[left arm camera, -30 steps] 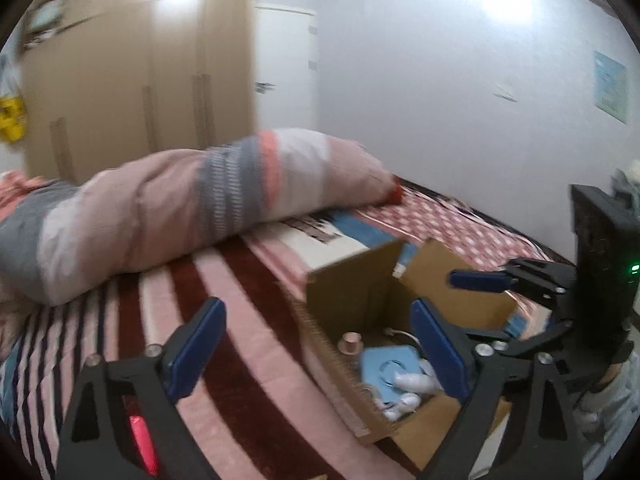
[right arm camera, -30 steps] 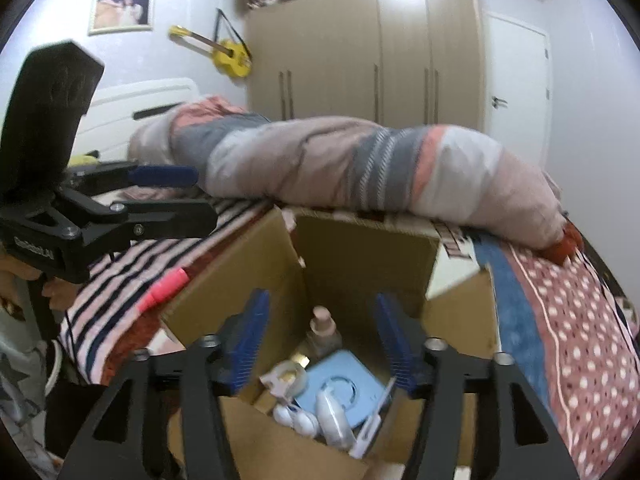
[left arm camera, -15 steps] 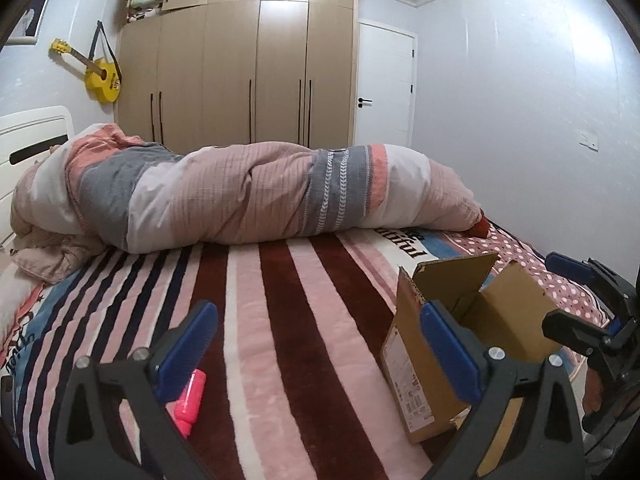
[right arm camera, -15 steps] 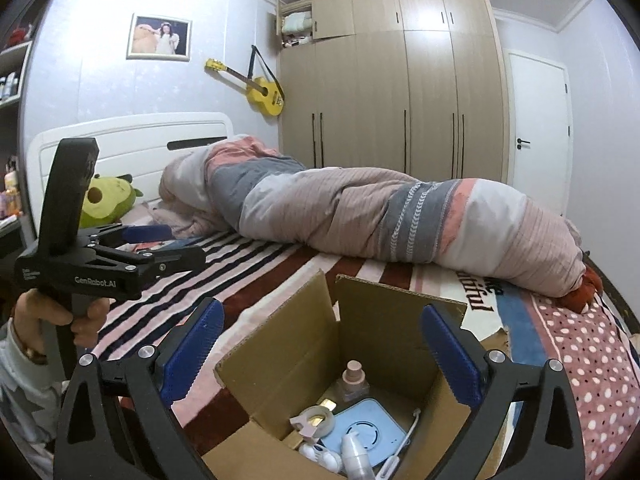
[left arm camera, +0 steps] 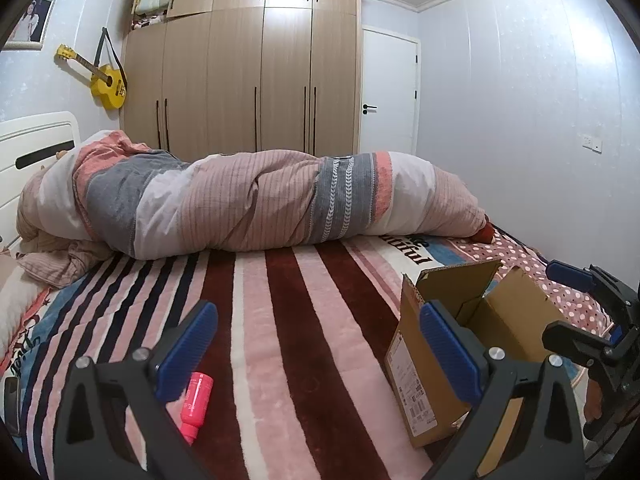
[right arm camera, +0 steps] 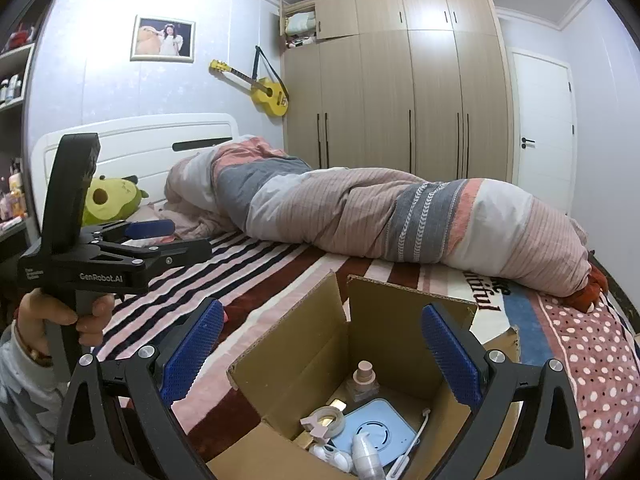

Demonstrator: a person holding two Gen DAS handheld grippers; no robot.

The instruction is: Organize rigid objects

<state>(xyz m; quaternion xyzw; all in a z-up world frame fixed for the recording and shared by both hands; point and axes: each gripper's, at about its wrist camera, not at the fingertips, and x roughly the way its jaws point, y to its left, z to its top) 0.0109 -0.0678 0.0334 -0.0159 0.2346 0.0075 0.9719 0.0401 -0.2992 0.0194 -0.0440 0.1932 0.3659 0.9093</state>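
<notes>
An open cardboard box (left arm camera: pixel 460 344) stands on the striped bed; in the right wrist view the box (right arm camera: pixel 384 320) holds a blue round-topped device (right arm camera: pixel 376 436), a small beige-capped bottle (right arm camera: pixel 363 380), a tape roll (right arm camera: pixel 326 420) and white items. A pink bottle (left arm camera: pixel 196 404) lies on the blanket left of the box. My left gripper (left arm camera: pixel 318 354) is open and empty, above the blanket with the pink bottle near its left finger. My right gripper (right arm camera: pixel 318 354) is open and empty, above the box opening. The left gripper also shows in the right wrist view (right arm camera: pixel 176 240).
A rolled pink and grey duvet (left arm camera: pixel 256 200) lies across the far side of the bed. A green plush toy (right arm camera: pixel 108 200) sits by the white headboard. Wardrobes (left arm camera: pixel 260 64) and a door (left arm camera: pixel 388 92) stand behind. A yellow guitar (left arm camera: pixel 100 76) hangs on the wall.
My left gripper has swung left and levelled, away from the box, so the pink bottle is now near its left finger. My right gripper has risen and opened wider above the box.
</notes>
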